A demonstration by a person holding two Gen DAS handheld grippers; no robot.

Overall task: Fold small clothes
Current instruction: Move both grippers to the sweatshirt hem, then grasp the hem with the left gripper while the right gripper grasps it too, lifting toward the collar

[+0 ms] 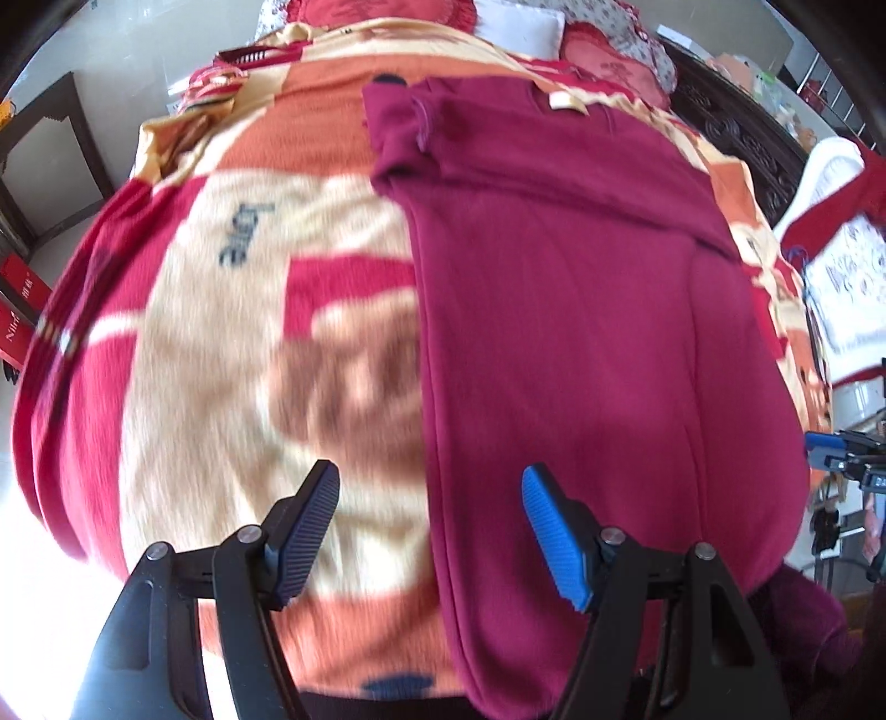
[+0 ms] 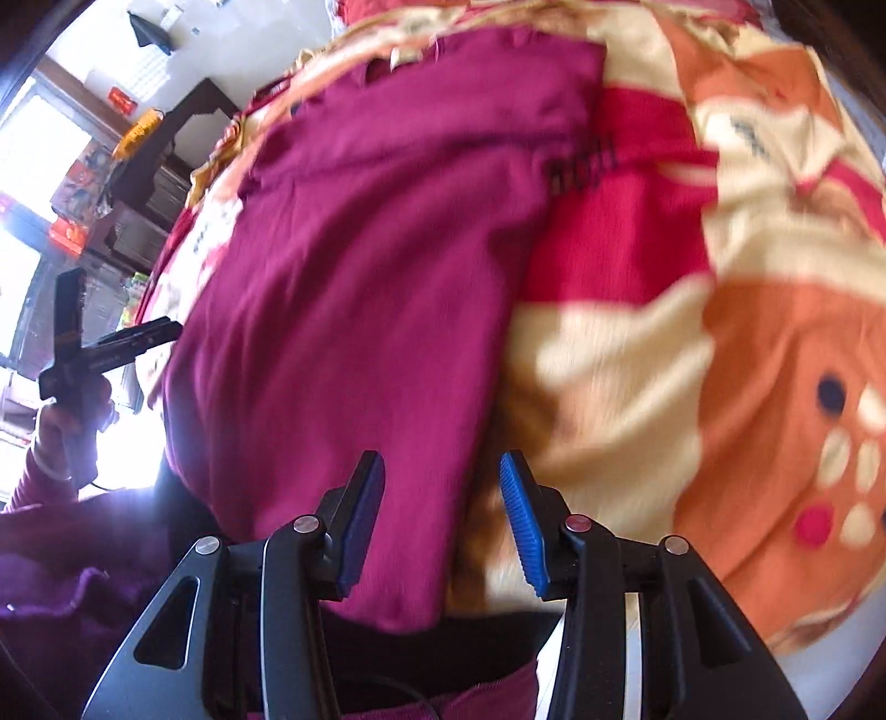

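Lying lengthwise on the patterned blanket (image 1: 221, 343), the maroon garment (image 1: 565, 310) is folded narrow, its near hem cut off by the frame and motion-blurred. Pillows (image 1: 520, 27) sit beyond its collar. Both the left gripper (image 1: 429, 526) and right gripper (image 2: 443, 520) hover with jaws spread, holding nothing. Bare blanket flanks both long edges.

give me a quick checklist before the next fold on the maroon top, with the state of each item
1. Left gripper open and empty: ok.
2. Right gripper open and empty: ok.
3. Maroon top lying flat on the blanket: ok.
4. Sides already folded in to a narrow strip: ok on the near side, where the sleeve lies doubled back; far side cannot tell.
5. Hem edge within both grippers' reach: cannot tell, it runs out of view below.
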